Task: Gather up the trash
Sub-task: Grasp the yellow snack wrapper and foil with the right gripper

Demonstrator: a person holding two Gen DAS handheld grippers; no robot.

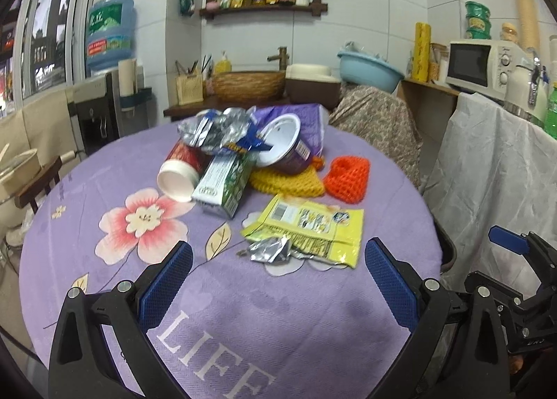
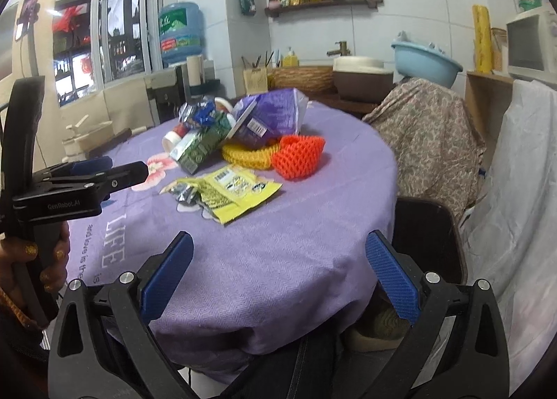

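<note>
Both tools are hovering empty over the round table draped in a lilac flowered cloth (image 1: 313, 329): the left gripper (image 1: 278, 280) is holding its blue-padded fingers spread wide with nothing between them, and the right gripper (image 2: 278, 270), low in its own frame near the table's edge, is spread just as wide and gripping nothing. The trash is sitting in a loose heap at the centre of the left wrist view. Nearest the left gripper is lying a flat yellow crinkled snack wrapper (image 1: 313, 225) with a scrap of silver foil (image 1: 268, 249) touching its lower left corner — both are looking light, thin and slippery, likely best pinched at a raised edge. Behind them a green and white drink carton (image 1: 222, 186) is resting on its side, stiff enough to take across its flat faces; a red paper cup with a white rim (image 1: 179, 173) and a purple plastic tub (image 1: 285, 145) are lying tipped, light but crushable. The orange foam mesh sleeve (image 1: 346, 178) and the yellow foam mesh sleeve (image 1: 289, 183) are looking soft and springy — easy to squeeze anywhere.
</note>
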